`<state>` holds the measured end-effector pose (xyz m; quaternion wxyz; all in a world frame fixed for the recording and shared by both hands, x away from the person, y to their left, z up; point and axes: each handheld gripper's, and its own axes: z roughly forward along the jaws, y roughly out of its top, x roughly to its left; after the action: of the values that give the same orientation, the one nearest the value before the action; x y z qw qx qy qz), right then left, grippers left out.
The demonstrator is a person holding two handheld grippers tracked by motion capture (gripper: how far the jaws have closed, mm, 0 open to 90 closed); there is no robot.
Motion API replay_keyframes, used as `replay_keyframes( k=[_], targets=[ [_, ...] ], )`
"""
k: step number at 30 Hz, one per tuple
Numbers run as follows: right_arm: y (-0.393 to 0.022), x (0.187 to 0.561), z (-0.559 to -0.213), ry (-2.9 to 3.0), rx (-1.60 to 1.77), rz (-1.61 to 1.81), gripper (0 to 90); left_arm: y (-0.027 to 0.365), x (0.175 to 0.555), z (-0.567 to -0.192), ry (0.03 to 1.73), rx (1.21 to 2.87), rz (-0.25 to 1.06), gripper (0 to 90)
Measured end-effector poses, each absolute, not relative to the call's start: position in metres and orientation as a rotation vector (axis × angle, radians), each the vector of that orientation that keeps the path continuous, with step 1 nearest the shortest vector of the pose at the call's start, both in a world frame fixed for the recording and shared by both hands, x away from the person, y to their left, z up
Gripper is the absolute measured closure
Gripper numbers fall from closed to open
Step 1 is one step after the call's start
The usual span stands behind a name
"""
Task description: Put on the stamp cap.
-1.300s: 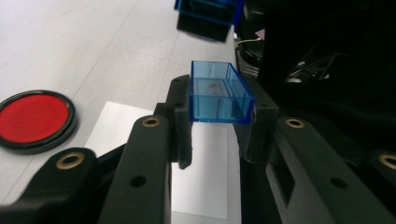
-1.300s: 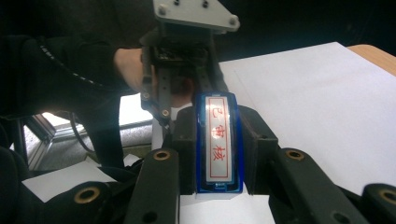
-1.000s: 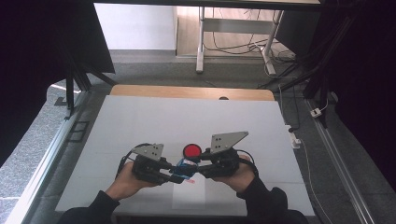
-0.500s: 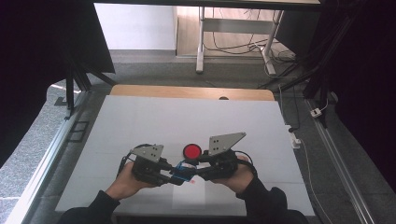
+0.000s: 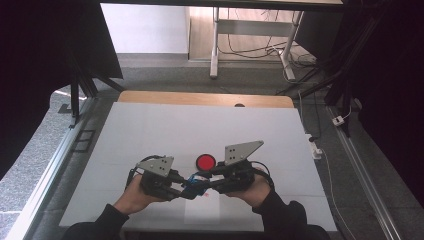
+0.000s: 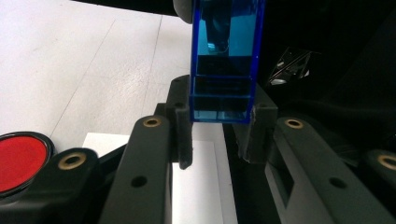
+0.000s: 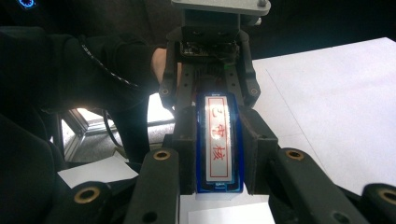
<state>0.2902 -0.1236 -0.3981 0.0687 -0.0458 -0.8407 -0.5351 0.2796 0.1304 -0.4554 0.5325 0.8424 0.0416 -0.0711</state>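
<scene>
A blue see-through block (image 5: 196, 186) with a white label bearing red characters (image 7: 218, 158) hangs just above the table (image 5: 150, 130), held between both grippers. My left gripper (image 5: 185, 188) is shut on one end of it (image 6: 224, 60). From the opposite side, my right gripper (image 5: 210, 183) is shut on the other end. In the left gripper view the pads (image 6: 183, 126) press on the block's sides. The right gripper view looks along my right gripper (image 7: 218, 137) to the left gripper (image 7: 212, 88) beyond. A round red disc in a black rim (image 5: 205, 161) lies on the table just behind the grippers.
A white sheet of paper (image 6: 198, 186) lies under the block near the table's front edge. The disc (image 6: 18, 161) shows at the lower left of the left gripper view. Metal frame rails run along both table sides. Desk legs and cables (image 5: 260, 50) stand beyond the far edge.
</scene>
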Motion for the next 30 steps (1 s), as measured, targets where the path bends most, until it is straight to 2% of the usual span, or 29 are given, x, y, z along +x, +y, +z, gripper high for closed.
replay_keyframes(
  k=[8, 16, 30],
  targets=[
    [-0.121, 0.288, -0.399, -2.58, -0.132, -1.594, 71.3, 0.13, 0.279, -0.458, 0.14, 2.032, -0.156, 67.3],
    [-0.122, 0.287, -0.398, -2.611, -0.151, -1.604, 71.2, 0.13, 0.272, -0.46, 0.223, 2.076, -0.08, 51.5],
    [-0.124, 0.286, -0.398, -2.669, -0.169, -1.608, 71.2, 0.149, 0.26, -0.458, 0.424, 2.114, 0.005, 34.8]
  ],
)
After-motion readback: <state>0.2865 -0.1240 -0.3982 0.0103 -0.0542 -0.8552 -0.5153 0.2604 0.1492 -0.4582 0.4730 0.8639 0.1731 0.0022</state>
